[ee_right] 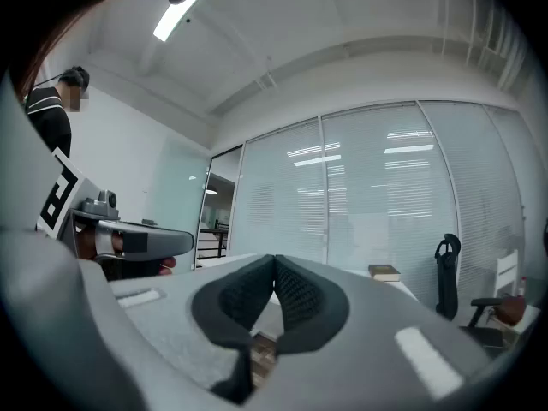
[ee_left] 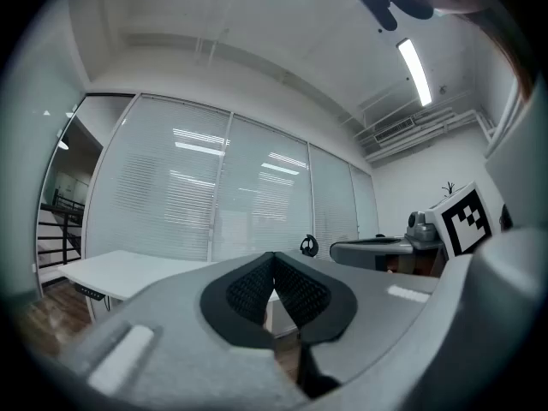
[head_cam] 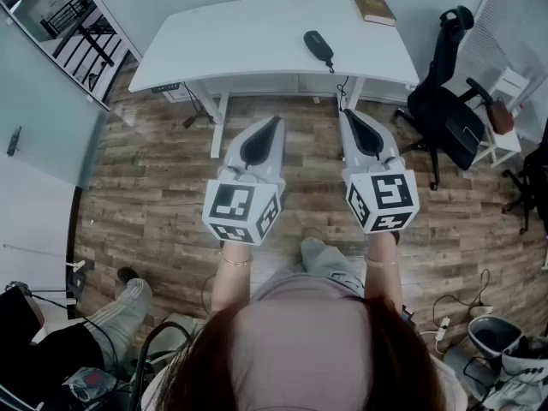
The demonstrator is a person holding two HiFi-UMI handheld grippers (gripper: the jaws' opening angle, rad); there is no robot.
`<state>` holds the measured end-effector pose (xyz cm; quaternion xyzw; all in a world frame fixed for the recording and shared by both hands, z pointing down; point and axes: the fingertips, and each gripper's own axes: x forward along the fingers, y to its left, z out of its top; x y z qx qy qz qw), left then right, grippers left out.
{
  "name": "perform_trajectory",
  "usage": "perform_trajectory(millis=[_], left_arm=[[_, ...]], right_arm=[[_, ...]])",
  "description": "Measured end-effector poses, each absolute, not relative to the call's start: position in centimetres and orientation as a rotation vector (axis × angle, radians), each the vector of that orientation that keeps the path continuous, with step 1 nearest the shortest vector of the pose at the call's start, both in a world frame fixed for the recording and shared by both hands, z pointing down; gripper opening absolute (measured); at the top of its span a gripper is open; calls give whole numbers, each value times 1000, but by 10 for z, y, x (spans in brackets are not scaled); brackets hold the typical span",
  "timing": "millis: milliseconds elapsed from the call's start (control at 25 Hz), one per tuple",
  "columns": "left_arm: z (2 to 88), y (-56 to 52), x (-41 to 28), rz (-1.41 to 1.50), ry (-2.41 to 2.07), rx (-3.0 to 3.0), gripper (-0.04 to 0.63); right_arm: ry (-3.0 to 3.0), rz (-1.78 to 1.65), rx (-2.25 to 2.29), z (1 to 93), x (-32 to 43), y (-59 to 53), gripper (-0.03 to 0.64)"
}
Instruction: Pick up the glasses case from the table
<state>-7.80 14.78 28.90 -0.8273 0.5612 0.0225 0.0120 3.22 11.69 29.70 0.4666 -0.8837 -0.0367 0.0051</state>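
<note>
A brown book lies flat. A black office chair stands on the wood-plank floor, where loose cables trail.

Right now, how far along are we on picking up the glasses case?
Nothing is done: the glasses case lies untouched on the table. Nothing is in hand: the left hand-held gripper and right hand-held gripper are both shut and empty, held short of the table edge. Left: step in, open one over the case, close and lift.

Dim, cool ceiling-strip light; sharp frames, fisheye-warped edges.
</note>
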Motion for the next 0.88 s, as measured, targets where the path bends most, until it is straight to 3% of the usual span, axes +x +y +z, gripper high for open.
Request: perform_trajectory(millis=[880], left_arm=[[303,54,-50,40,1768,-2602,3]], right_arm=[[-2816,-29,1399,313,47,36,3]])
